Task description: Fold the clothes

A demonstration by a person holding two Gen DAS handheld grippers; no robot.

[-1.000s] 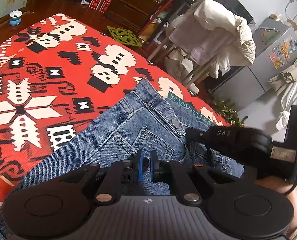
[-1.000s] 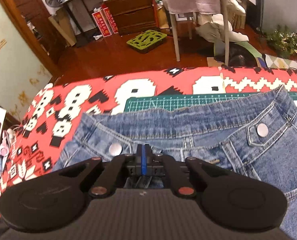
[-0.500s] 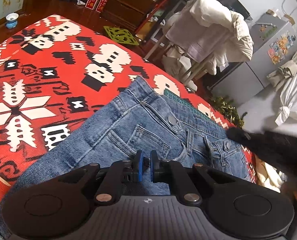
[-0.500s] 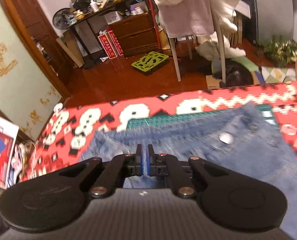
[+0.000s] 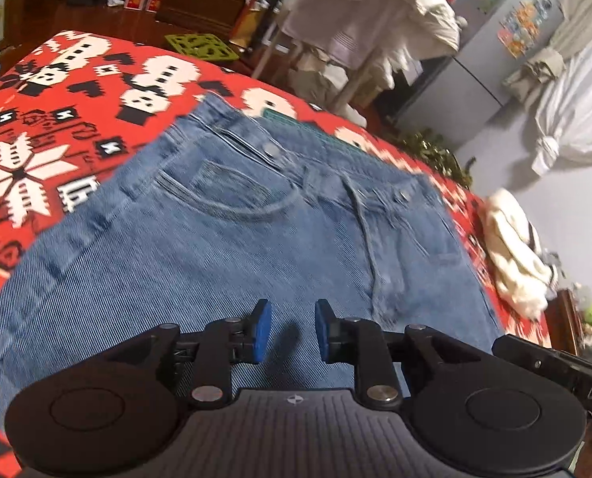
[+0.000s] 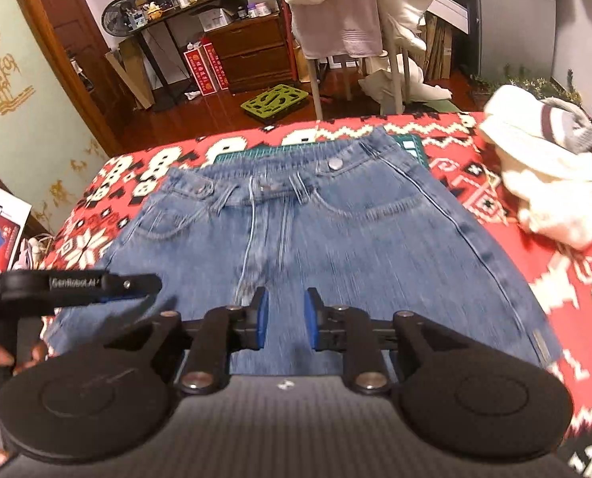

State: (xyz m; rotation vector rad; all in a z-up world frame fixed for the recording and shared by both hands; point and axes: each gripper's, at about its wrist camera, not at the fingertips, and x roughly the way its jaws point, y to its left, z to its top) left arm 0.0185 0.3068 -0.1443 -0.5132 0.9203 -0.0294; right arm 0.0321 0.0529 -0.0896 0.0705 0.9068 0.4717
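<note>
Right wrist | jeans (image 6: 336, 239) flat, waistband far | both hand-held grippers parted, empty

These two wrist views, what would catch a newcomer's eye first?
A pair of blue jeans lies flat, front up, filling the middle of a loud red, white and black patterned cloth. Both tools, left and right, hang open above the denim below the waistband, holding nothing. A rumpled cream garment sits on the cloth to the right of the jeans.
</note>
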